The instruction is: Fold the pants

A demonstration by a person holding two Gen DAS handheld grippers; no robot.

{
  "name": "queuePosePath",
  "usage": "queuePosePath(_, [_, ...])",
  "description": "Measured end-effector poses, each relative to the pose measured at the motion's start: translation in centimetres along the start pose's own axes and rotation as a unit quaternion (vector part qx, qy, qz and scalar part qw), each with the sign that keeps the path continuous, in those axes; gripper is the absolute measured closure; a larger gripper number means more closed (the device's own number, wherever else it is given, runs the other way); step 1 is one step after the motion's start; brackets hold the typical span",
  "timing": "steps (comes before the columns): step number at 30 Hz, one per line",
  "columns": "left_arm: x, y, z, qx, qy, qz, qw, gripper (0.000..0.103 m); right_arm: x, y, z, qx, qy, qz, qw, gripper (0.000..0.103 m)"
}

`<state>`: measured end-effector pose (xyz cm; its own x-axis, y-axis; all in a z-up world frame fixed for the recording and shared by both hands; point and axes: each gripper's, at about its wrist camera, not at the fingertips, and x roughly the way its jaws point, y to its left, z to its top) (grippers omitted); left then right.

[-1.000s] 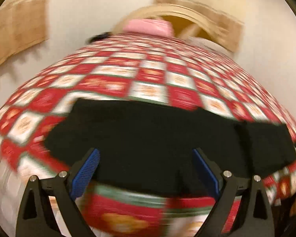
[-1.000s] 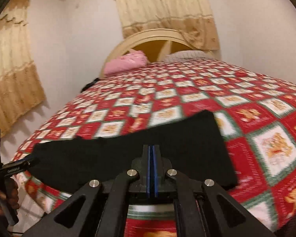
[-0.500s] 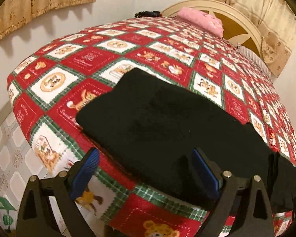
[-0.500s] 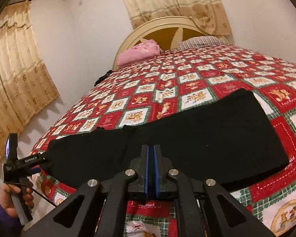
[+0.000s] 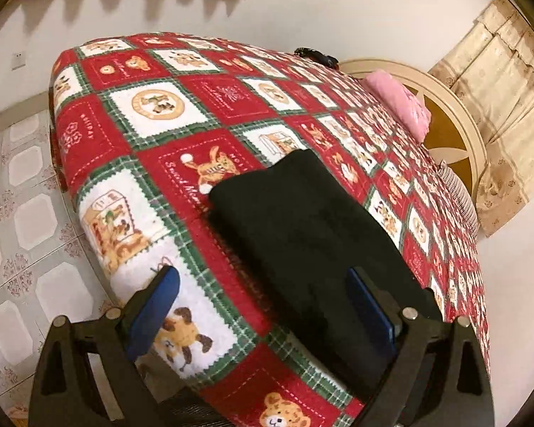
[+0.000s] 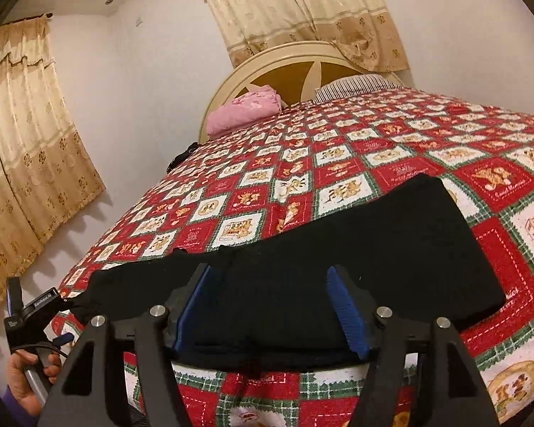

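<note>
Black pants [image 5: 302,235] lie flat along the near edge of the bed, folded lengthwise; they also show in the right wrist view [image 6: 338,249]. My left gripper [image 5: 263,306] is open and empty, just above the pants' near end at the bed's corner. My right gripper [image 6: 270,306] is open and empty, low over the pants' near edge, with cloth between its blue pads [image 6: 345,309]. The left gripper also shows at the far left of the right wrist view [image 6: 35,316], held in a hand.
The bed has a red, white and green checked cover [image 6: 338,149]. A pink pillow [image 6: 245,108] and a striped pillow [image 6: 352,83] lie by the headboard [image 6: 295,67]. A small dark object [image 5: 317,55] sits at the bed's far edge. Tiled floor [image 5: 21,213] lies left of the bed.
My right gripper was shut and has opened over the pants. My left gripper has swung to the left, toward the pants' end at the bed's corner, staying open.
</note>
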<state>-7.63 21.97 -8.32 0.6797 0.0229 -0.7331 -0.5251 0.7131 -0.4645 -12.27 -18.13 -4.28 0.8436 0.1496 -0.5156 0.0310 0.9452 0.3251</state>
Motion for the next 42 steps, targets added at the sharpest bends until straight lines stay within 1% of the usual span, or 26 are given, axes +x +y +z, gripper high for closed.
queuePosePath(2, [0.3,-0.8,0.0,0.016,0.002,-0.009,0.9998,0.008,0.1,-0.2,0.0,0.005,0.003,0.001,1.000,0.035])
queuePosePath(4, [1.1,-1.2,0.1,0.014,0.011,-0.019,0.9997,0.008,0.0,-0.3,0.1,0.005,0.003,0.001,1.000,0.035])
queuePosePath(6, [1.3,-1.4,0.3,0.010,-0.003,-0.014,0.9998,0.009,0.0,-0.3,0.2,0.005,0.002,0.003,1.000,0.035])
queuePosePath(7, [1.6,-1.7,0.5,0.010,-0.005,-0.012,0.9999,0.016,0.0,-0.3,0.2,0.004,0.000,0.003,1.000,0.035])
queuePosePath(8, [1.6,-1.9,0.6,0.008,-0.006,-0.014,0.9999,0.026,-0.1,-0.3,0.2,0.002,-0.003,0.003,1.000,0.035])
queuePosePath(10, [1.9,-2.1,0.8,-0.007,0.001,-0.031,0.9995,0.033,-0.2,-0.3,0.3,0.001,-0.005,0.001,1.000,0.035])
queuePosePath(12, [2.3,-2.4,0.7,-0.014,0.007,-0.044,0.9989,0.033,-0.2,-0.5,0.3,0.005,-0.004,-0.001,1.000,0.035])
queuePosePath(15, [2.6,-2.7,0.5,-0.010,-0.002,-0.041,0.9991,0.033,-0.1,-0.8,0.2,0.018,0.001,0.000,1.000,0.035])
queuePosePath(16, [2.6,-2.7,0.5,-0.008,-0.004,-0.037,0.9993,0.041,0.0,-1.0,0.2,0.020,0.002,-0.001,1.000,0.035])
queuePosePath(17, [2.6,-2.6,0.6,-0.008,-0.005,-0.028,0.9996,0.063,-0.1,-1.0,0.2,0.022,0.002,-0.003,1.000,0.035])
queuePosePath(18, [2.7,-2.4,0.7,-0.010,-0.003,-0.027,0.9996,0.077,-0.1,-1.1,0.3,0.023,0.001,-0.005,1.000,0.035])
queuePosePath(19, [2.9,-2.0,0.8,-0.016,0.007,-0.042,0.9990,0.086,-0.2,-1.2,0.4,0.024,-0.001,-0.006,1.000,0.035])
queuePosePath(21, [2.9,-1.8,0.8,-0.013,0.009,-0.053,0.9985,0.087,-0.4,-1.3,0.5,0.025,-0.004,-0.007,1.000,0.035])
queuePosePath(25, [1.9,-3.7,0.5,0.055,-0.017,-0.036,0.9977,0.090,-0.1,-1.9,0.5,0.041,0.003,-0.011,0.999,0.035])
queuePosePath(28, [0.0,-6.6,0.3,0.126,-0.050,-0.050,0.9896,0.090,-0.1,-2.5,0.5,0.056,0.005,-0.008,0.998,0.035])
queuePosePath(29, [-0.5,-7.7,0.2,0.153,-0.058,-0.054,0.9851,0.090,0.0,-2.7,0.5,0.060,0.007,-0.008,0.998,0.035])
queuePosePath(30, [-1.1,-9.0,-0.3,0.187,-0.070,-0.057,0.9782,0.090,0.0,-2.9,0.6,0.063,0.008,-0.008,0.998,0.035])
queuePosePath(31, [-2.0,-10.6,-1.0,0.225,-0.087,-0.066,0.9683,0.090,0.1,-3.2,0.6,0.067,0.010,-0.007,0.998,0.035])
queuePosePath(33, [-3.6,-13.5,-2.8,0.290,-0.109,-0.105,0.9450,0.090,0.1,-3.9,0.7,0.076,0.010,-0.007,0.997,0.035])
queuePosePath(34, [-4.5,-15.4,-4.3,0.330,-0.117,-0.134,0.9269,0.090,0.2,-4.3,0.9,0.079,0.010,-0.007,0.997,0.035])
queuePosePath(35, [-5.0,-16.8,-5.4,0.358,-0.121,-0.155,0.9129,0.090,0.2,-4.8,1.0,0.082,0.011,-0.006,0.997,0.035])
queuePosePath(36, [-5.5,-18.1,-6.7,0.383,-0.122,-0.175,0.8989,0.090,0.3,-5.3,1.1,0.088,0.011,-0.005,0.996,0.035])
queuePosePath(37, [-5.8,-19.8,-8.3,0.409,-0.119,-0.201,0.8822,0.090,0.2,-5.7,1.2,0.093,0.010,-0.005,0.996,0.035])
queuePosePath(39, [-5.7,-21.8,-10.6,0.435,-0.103,-0.236,0.8631,0.090,0.1,-7.2,1.6,0.107,0.006,-0.010,0.994,0.035])
queuePosePath(40, [-5.5,-23.1,-12.2,0.450,-0.088,-0.254,0.8513,0.090,0.0,-7.9,1.7,0.114,0.005,-0.013,0.993,0.035])
queuePosePath(42, [-4.7,-24.7,-14.8,0.479,-0.069,-0.268,0.8328,0.090,-0.2,-9.1,1.7,0.131,0.001,-0.012,0.991,0.035])
